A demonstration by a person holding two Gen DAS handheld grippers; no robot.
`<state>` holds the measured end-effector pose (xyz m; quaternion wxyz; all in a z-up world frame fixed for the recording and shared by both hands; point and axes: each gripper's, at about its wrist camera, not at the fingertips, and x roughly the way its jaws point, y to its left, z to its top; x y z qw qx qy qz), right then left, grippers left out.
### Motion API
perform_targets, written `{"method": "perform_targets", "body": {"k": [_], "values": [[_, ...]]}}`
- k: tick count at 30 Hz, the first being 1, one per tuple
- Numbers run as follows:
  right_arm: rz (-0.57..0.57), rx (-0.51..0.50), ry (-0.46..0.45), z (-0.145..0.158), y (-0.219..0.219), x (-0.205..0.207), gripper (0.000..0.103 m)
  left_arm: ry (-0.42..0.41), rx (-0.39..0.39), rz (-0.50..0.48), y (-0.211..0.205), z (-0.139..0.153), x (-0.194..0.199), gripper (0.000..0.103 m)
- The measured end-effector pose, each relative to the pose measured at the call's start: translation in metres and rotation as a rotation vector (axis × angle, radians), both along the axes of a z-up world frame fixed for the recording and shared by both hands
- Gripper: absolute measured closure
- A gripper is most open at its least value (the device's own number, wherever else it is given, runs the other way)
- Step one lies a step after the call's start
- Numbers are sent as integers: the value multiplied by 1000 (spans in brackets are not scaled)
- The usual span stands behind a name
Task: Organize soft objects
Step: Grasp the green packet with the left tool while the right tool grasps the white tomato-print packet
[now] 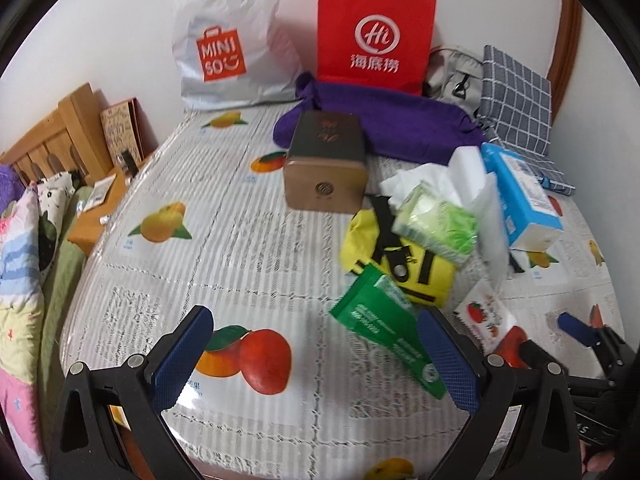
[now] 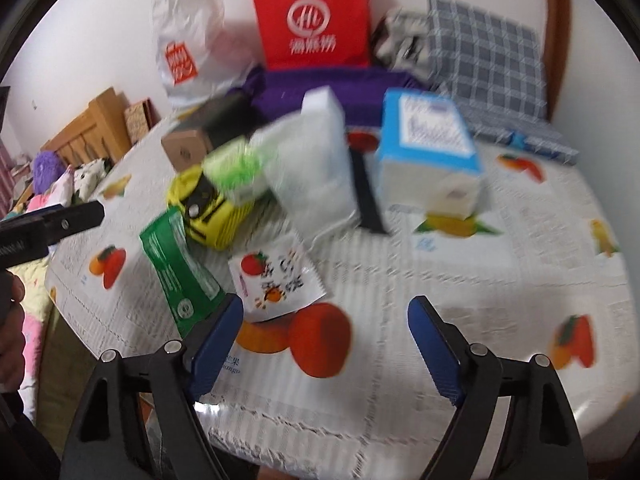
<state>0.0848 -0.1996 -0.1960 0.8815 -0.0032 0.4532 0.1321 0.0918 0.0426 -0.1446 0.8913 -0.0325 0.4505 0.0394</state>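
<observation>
A pile of soft goods lies on the fruit-print table cover (image 1: 240, 240). It holds a green packet (image 1: 380, 328), a yellow pouch with black straps (image 1: 400, 256), a green tissue pack (image 1: 440, 220), a white plastic bag (image 1: 476, 184), a blue tissue box (image 1: 520, 196) and a fruit-print sachet (image 1: 488, 316). My left gripper (image 1: 316, 356) is open and empty, its right finger beside the green packet. My right gripper (image 2: 326, 344) is open and empty, just in front of the sachet (image 2: 276, 280) and the green packet (image 2: 180, 272).
A brown tin (image 1: 328, 164) stands behind the pile, with a purple cloth bundle (image 1: 380, 120) beyond it. A white MINISO bag (image 1: 224, 40), a red paper bag (image 1: 376, 32) and a checked cushion (image 1: 516, 100) lean at the wall. A bed with blankets (image 1: 24, 260) lies left.
</observation>
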Motion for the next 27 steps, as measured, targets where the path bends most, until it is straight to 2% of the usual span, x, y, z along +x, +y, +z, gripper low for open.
{"method": "perform_targets", "body": {"k": [4,10,17,22,27], "values": [[37,2,38,-20,13,11,18,12,-16,8,10,-9,5,0],[69,-68,34,-38,35,24,17,28,-31,4,17,-21,12,0],[57,-105,-5,-42,46,30,18,44,-39,-1,20,-28,17,0],[78,-101,-20,-38,44,31,45,59,-42,-6,18,-33,19,0],[116,-61,-3,-33,33,22,58,70,-41,-11,15,-35,20,0]]}}
